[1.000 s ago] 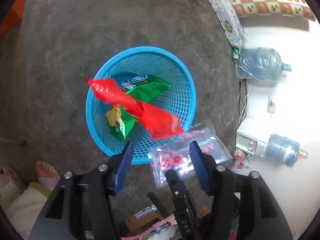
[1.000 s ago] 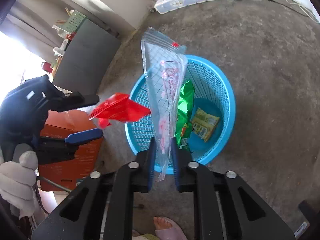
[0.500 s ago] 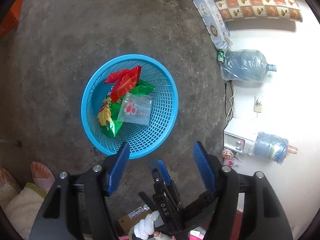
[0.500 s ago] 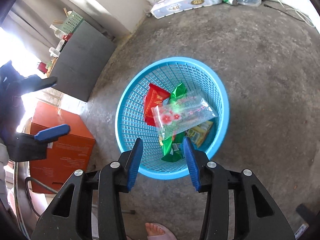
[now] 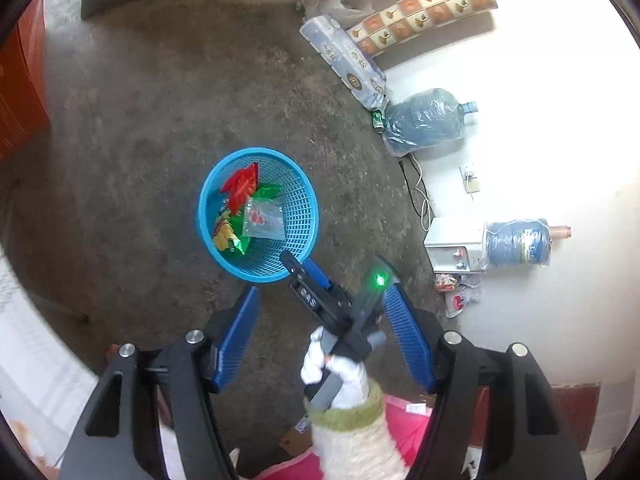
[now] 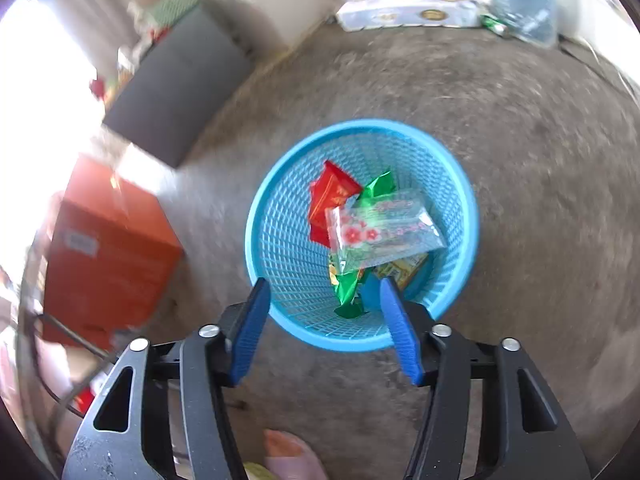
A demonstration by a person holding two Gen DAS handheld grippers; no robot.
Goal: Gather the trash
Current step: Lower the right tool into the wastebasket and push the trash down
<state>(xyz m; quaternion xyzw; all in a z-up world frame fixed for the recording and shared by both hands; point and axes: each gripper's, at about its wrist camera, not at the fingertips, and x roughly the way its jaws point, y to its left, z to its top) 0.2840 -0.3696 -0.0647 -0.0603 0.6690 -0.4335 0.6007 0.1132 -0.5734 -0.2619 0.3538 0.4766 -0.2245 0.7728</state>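
Inside the blue basket [image 6: 362,236], at twelve o'clock from the right gripper [image 6: 328,324], lies the clear packet [image 6: 380,232] atop red and green wrappers, while its empty jaws widen and the left gripper [image 5: 324,340] gapes, holding nothing.

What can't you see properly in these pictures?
- Basket bottom, both views: the clear bag and red wrapper cover the wrappers under them.
- Print on the wrappers, left wrist view: too small to read.
- Shelf and orange box, right wrist view: blurred.
- Litter by the white box, left wrist view: too small, washed out by glare.
- Foot, right wrist view: cut off by the bottom edge.
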